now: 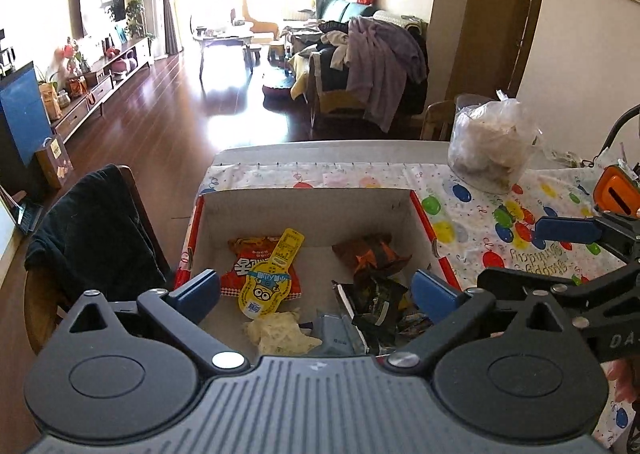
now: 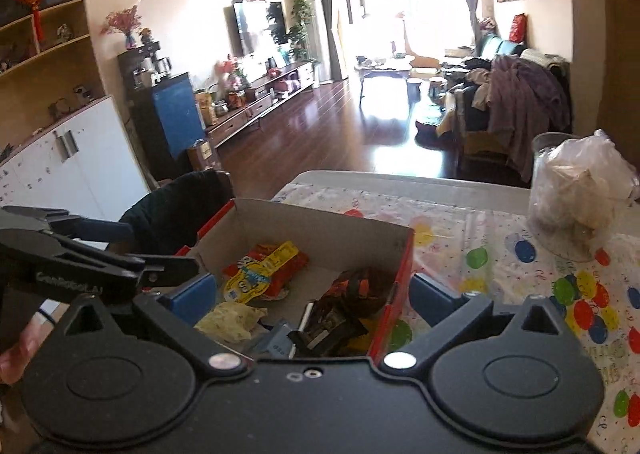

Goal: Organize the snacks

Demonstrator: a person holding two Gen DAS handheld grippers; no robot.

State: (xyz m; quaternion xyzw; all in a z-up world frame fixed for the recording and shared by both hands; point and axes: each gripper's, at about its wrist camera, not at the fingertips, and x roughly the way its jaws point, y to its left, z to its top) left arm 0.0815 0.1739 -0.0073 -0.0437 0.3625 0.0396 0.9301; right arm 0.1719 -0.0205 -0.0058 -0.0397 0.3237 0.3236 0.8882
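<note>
An open cardboard box (image 1: 304, 210) with red sides stands on the table and holds several snack packets: a red packet (image 1: 248, 262), a yellow Minions pouch (image 1: 266, 286), dark wrappers (image 1: 372, 274) and a pale crumpled packet (image 1: 280, 332). My left gripper (image 1: 316, 290) is open and empty just above the box's near side. My right gripper (image 2: 314, 296) is open and empty, straddling the box's right wall (image 2: 396, 294). The box (image 2: 320, 222) and yellow pouch (image 2: 260, 274) show in the right wrist view too. Each gripper shows at the edge of the other's view.
A clear plastic bag of pale food (image 1: 490, 142) in a jar sits at the table's far right. A balloon-print cloth (image 1: 480, 222) covers the table. A chair with a black garment (image 1: 96, 230) stands left of the table. An orange device (image 1: 616, 194) is at the right edge.
</note>
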